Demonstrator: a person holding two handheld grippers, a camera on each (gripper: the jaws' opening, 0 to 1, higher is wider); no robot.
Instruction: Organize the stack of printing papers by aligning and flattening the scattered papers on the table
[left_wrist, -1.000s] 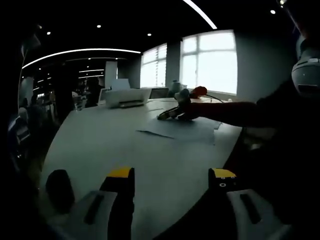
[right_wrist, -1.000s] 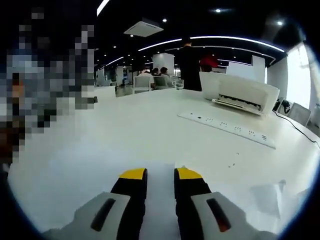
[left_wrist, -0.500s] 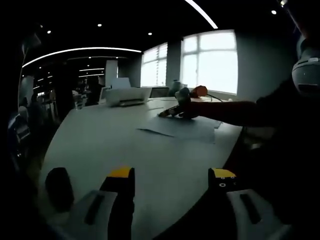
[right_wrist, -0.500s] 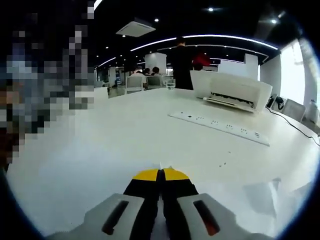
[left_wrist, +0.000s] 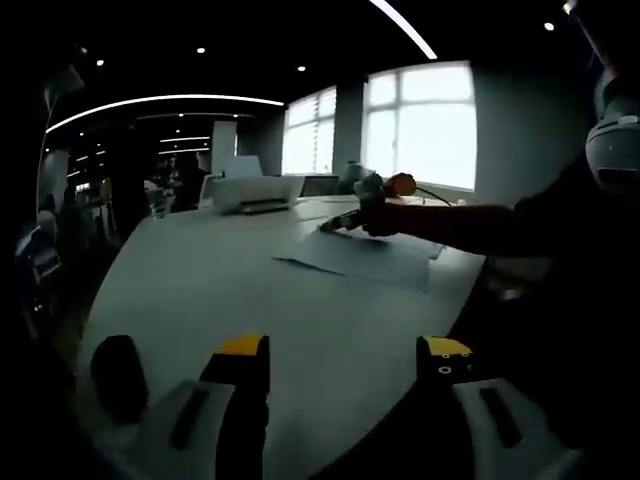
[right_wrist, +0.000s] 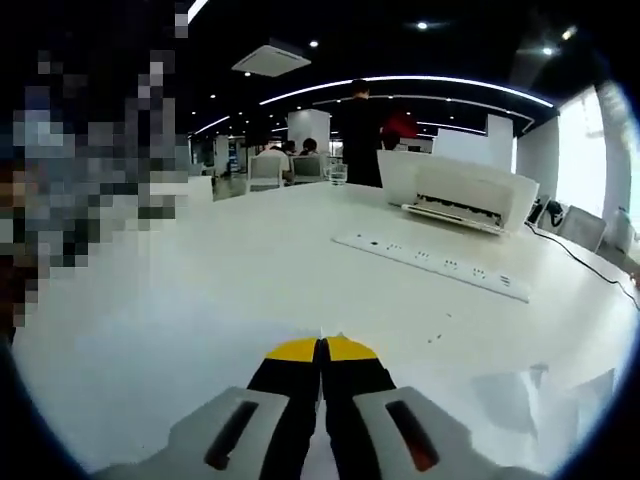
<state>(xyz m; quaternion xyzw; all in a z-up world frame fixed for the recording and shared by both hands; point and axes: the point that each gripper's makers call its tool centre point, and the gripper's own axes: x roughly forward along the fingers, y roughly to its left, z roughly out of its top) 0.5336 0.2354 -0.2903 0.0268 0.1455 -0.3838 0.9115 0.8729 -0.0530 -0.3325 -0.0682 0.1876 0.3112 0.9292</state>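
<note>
We are holding the left claw (left_wrist: 343, 352) wide apart over the near end of the counter (left_wrist: 200, 280), gripping nothing. The papers (left_wrist: 365, 255) are lying on the counter well ahead of it, on the window side of the printer (left_wrist: 255, 192) and nearer to us than it. In the left gripper view the right claw (left_wrist: 345, 224) is resting on the far edge of those papers, and in the right gripper view the same claw (right_wrist: 321, 349) is showing its jaws pressed together. A sliver of white sheet seems to be sitting between them, so we are judging it pinched on paper, though the view is too tight to be sure.

We are reckoning these sheets light, thin and floppy, slippery on one another and easy to crease. We are therefore favouring a hold at an edge or corner, with the second claw steadying the opposite edge.

We are counting one loose spread of papers, its sheets too overlapped to number, with a few corners (right_wrist: 545, 390) poking up just beside the right claw. Beyond it we are counting one printer and one power strip (right_wrist: 430, 264) alongside the printer.
</note>
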